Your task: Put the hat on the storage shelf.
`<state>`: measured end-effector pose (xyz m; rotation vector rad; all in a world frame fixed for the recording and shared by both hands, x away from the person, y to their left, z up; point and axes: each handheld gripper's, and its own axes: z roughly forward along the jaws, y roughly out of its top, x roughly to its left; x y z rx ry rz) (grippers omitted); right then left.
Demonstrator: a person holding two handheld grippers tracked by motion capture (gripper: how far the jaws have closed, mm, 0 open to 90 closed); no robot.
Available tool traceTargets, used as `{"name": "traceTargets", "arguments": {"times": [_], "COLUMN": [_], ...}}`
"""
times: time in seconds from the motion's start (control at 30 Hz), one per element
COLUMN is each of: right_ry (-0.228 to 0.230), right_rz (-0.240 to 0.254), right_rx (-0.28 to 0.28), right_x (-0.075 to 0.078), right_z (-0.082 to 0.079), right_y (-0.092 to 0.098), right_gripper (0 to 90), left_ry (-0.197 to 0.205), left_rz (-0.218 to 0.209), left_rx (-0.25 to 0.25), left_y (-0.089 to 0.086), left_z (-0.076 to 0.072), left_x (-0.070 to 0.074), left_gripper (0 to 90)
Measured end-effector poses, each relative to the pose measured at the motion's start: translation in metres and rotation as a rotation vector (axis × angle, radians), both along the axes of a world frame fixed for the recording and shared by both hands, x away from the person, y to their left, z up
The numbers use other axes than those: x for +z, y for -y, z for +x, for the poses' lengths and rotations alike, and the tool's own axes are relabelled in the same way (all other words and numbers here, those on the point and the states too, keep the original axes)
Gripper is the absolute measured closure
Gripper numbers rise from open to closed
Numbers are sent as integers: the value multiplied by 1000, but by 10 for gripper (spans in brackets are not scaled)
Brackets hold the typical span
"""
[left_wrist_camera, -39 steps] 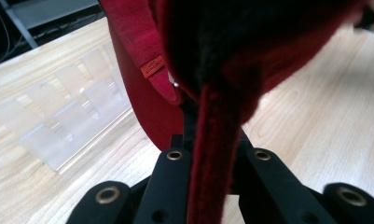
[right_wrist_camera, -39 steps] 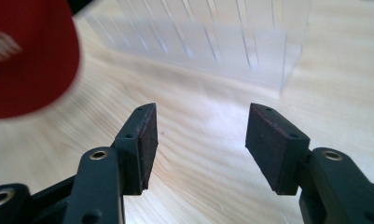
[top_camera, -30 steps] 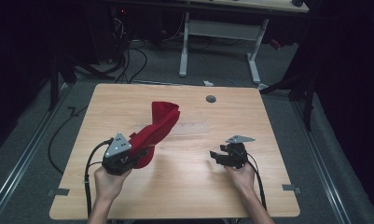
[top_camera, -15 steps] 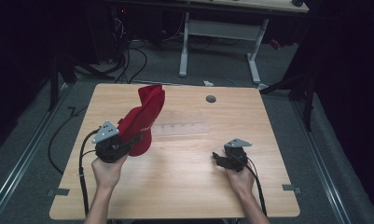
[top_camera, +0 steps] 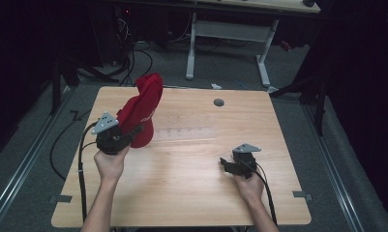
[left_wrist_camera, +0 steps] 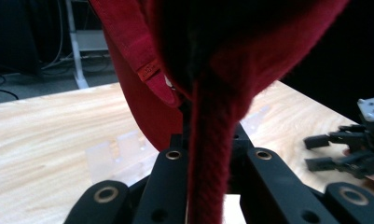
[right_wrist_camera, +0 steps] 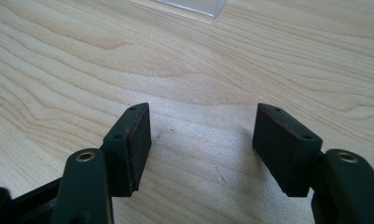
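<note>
A red cap [top_camera: 144, 107] hangs lifted over the left half of the wooden table [top_camera: 182, 193]. My left gripper [top_camera: 133, 129] is shut on the cap's edge. In the left gripper view the red fabric [left_wrist_camera: 212, 56] runs down between the closed jaws of the left gripper [left_wrist_camera: 208, 149]. My right gripper [top_camera: 225, 164] rests low over the table at the right, also seen as the right gripper [left_wrist_camera: 343, 149] off to the side. Its jaws have just been opening. The right gripper [right_wrist_camera: 203, 140] has only bare wood between its pads.
A clear plastic piece [top_camera: 186, 128] lies flat mid-table, just right of the cap; its corner [right_wrist_camera: 194, 5] shows ahead of the right gripper. A grey cable hole [top_camera: 218, 102] sits near the far edge. A white desk frame [top_camera: 225, 34] stands beyond the table.
My left gripper has carried the cap leftward and farther up the table, and the cap now stands more upright. The right gripper has stayed about where it was.
</note>
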<state>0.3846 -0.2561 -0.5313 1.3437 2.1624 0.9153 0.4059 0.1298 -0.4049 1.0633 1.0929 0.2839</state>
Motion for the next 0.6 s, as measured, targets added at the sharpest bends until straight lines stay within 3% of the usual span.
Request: {"name": "traceTargets", "arguments": {"times": [0.27, 0.6], "right_ry": [0, 0], "right_rz": [0, 0], "right_rx": [1, 1], "right_x": [0, 0], "right_z": [0, 0], "right_y": [0, 0], "right_gripper": [371, 371], "left_ry": [1, -9], "left_rz": [15, 0], "left_rx": [31, 72], "left_y": [2, 2], "left_z": [20, 43], "left_x": [-5, -13], "left_gripper": [836, 835]}}
